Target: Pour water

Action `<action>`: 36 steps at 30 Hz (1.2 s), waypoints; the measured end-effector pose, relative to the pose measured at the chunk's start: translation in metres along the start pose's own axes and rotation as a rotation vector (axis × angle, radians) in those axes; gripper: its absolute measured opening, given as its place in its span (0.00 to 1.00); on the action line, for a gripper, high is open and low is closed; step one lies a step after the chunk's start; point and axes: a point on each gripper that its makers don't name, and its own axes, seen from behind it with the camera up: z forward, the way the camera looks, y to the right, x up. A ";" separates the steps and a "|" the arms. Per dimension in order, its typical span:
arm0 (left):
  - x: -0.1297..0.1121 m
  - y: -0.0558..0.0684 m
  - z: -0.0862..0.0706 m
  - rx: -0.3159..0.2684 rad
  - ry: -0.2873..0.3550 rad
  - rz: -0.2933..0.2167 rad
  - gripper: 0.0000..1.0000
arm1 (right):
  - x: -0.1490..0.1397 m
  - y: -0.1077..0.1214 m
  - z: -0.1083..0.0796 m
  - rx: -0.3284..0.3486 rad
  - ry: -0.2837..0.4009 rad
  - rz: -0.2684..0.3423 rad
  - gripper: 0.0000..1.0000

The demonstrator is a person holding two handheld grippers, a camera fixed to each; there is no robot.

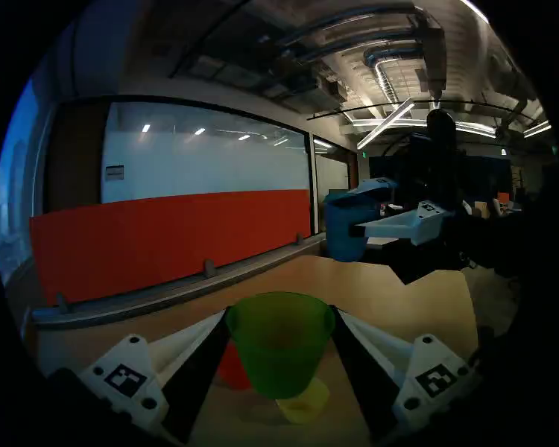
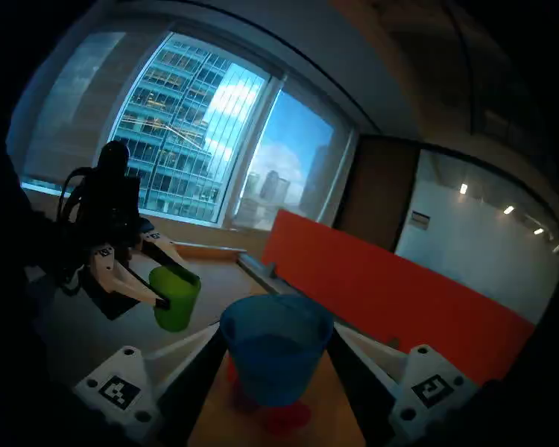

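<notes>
Jaws of the right gripper [image 2: 277, 331] clamp an upright blue cup [image 2: 276, 365] above the desk [image 1: 406, 298]; the left gripper's [image 1: 280, 320] jaws grip a green cup [image 1: 281, 354], upright, apart to its left

Left gripper [image 1: 279, 319], held level, presses both fingers on a green cup [image 1: 281, 354]; right gripper [image 2: 276, 331], across from it, clamps a blue cup [image 2: 276, 357] likewise.

No words or numbers are legible: the small sign [image 1: 114, 172] on the glass wall [image 1: 220, 164] is too blurred (square markers [image 1: 125, 378] bear patterns only).
</notes>
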 end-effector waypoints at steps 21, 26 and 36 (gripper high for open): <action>0.003 0.017 0.009 -0.032 0.004 -0.016 0.90 | 0.045 0.004 0.028 0.001 0.021 -0.290 0.91; 0.002 0.021 0.012 -0.043 0.003 -0.020 0.90 | 0.054 0.006 0.036 0.003 0.027 -0.349 0.91; 0.002 0.029 0.016 -0.061 0.001 -0.020 0.90 | 0.076 0.007 0.049 -0.004 0.051 -0.479 0.91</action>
